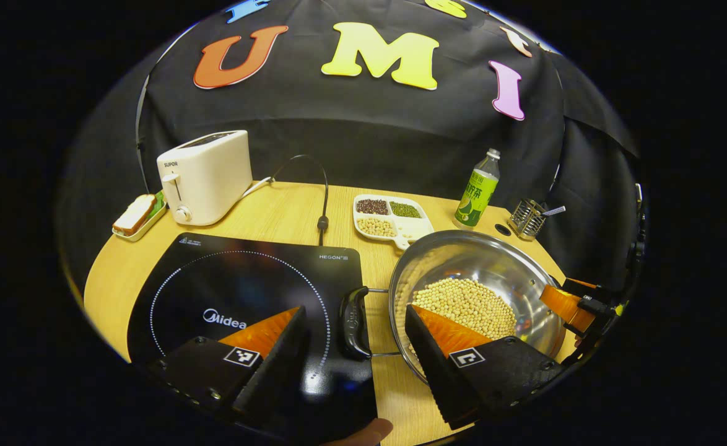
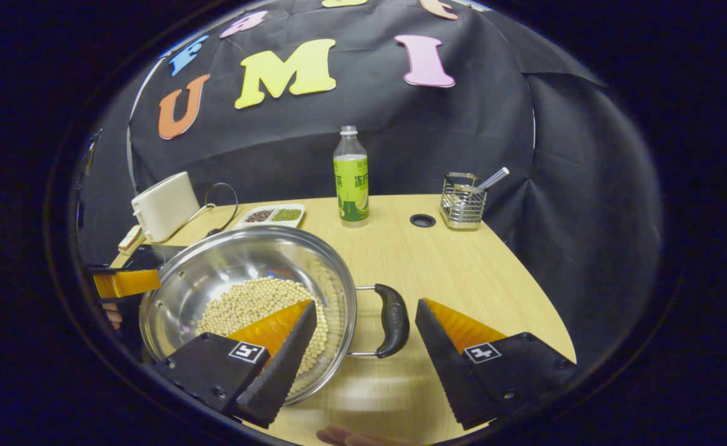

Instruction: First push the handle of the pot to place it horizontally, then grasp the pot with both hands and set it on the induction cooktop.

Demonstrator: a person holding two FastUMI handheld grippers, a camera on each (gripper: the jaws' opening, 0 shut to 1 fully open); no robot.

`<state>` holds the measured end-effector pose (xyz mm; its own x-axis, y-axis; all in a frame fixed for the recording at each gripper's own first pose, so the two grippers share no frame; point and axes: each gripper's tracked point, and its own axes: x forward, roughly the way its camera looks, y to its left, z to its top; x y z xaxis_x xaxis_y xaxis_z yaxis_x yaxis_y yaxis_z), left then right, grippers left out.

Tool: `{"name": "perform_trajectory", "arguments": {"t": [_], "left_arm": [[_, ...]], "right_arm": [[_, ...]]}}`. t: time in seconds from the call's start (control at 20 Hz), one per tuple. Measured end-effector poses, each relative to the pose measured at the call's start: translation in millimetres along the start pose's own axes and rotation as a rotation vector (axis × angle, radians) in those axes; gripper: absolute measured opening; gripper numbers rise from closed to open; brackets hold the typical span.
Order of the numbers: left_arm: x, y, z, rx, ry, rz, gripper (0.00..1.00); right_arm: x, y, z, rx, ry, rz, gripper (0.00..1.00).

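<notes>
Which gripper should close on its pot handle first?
Either; a slight edge to the left gripper. Its open fingers straddle the pot's left handle. The right gripper straddles the right handle too.

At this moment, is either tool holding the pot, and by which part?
Nothing is held. The left tool is open astride one pot handle; the right tool is open astride the other handle.

Shiny steel pot, glossy cooktop, wood-look table
</notes>
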<state>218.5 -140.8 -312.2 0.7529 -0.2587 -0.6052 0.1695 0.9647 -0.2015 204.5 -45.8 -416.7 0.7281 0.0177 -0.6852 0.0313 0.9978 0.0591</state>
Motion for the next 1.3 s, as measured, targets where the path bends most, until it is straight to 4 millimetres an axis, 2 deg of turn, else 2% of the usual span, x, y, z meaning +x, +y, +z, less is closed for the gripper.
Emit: {"name": "perform_trajectory", "arguments": {"t": [0.15,0.2,0.3,0.35,0.4,0.45,0.5,0.6,0.7,0.75,1.0,1.05,1.1,1.3], "left_arm": [[8,-5,1,-0.005,0.012,0.001,0.93],[10,-13,-1,0.006,0.024,-0.025,0.93],[12,-14,-1,0.051,0.033,0.0,0.84],[12,-12,-2,0.075,0.033,0.023,0.82],[13,-13,-4,0.096,0.039,0.033,0.81],[16,-13,-6,0.115,0.043,0.054,0.78],[14,-12,-5,0.129,0.044,0.072,0.76],[15,-10,-6,0.132,0.042,0.089,0.69],[17,-8,-4,0.113,0.045,0.095,0.65],[16,-9,-6,0.107,0.05,0.095,0.61],[4,-13,-17,0.083,0.073,0.098,0.56],[-3,-16,-21,0.084,0.074,0.096,0.46],[-11,-18,-23,0.084,0.077,0.092,0.55],[-32,-28,-30,0.076,0.064,0.062,0.55]], "right_arm": [[4,-2,3,-0.005,-0.014,0.002,1.0],[7,-3,2,-0.005,-0.009,-0.002,1.0],[11,-3,-1,-0.001,0.008,0.002,1.0],[14,-3,-2,0.0,0.016,0.002,0.94],[15,-2,-2,-0.002,0.021,0.004,0.97],[17,-2,-2,-0.005,0.022,0.007,0.92],[19,0,-2,-0.006,0.023,0.015,0.96],[22,1,-7,0.009,0.045,0.001,0.85],[24,-4,-12,0.008,0.067,-0.033,0.79],[23,-4,-11,0.024,0.067,-0.034,0.71],[1,-8,-23,0.071,0.121,-0.03,0.63],[-5,-10,-25,0.083,0.126,-0.022,0.64],[-12,-12,-27,0.093,0.131,-0.015,0.63],[-47,-20,-22,0.09,0.105,-0.011,0.6]]}}
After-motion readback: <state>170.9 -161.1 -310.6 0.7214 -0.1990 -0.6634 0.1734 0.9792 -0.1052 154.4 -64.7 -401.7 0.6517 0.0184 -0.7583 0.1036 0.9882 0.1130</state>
